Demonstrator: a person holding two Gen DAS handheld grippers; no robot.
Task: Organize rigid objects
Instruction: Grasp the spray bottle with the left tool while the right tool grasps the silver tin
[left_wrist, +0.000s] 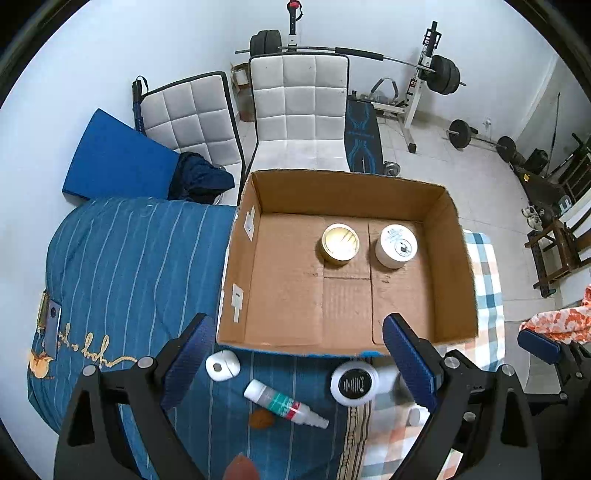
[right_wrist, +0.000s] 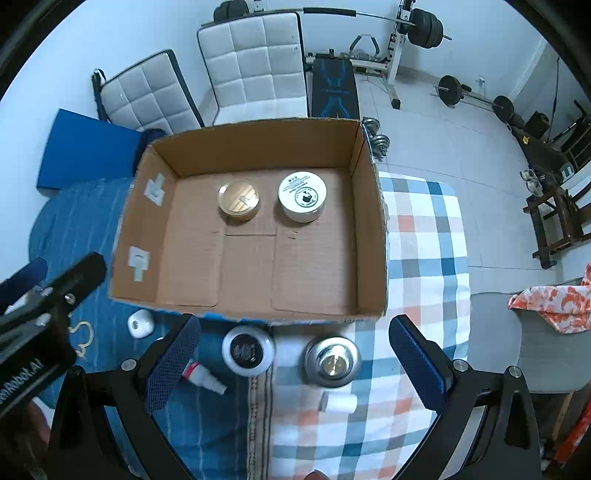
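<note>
With both the left gripper (left_wrist: 299, 354) and the right gripper (right_wrist: 295, 354) wide open and empty, we should lower the right one squarely over the silver jar (right_wrist: 332, 362), just before the cardboard box (right_wrist: 373, 236), then close gently.

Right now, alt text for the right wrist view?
The open right gripper hovers over a silver jar, a black-lidded white jar and a small white tube on a bed, just before a cardboard box holding a gold tin and a white tin.
</note>
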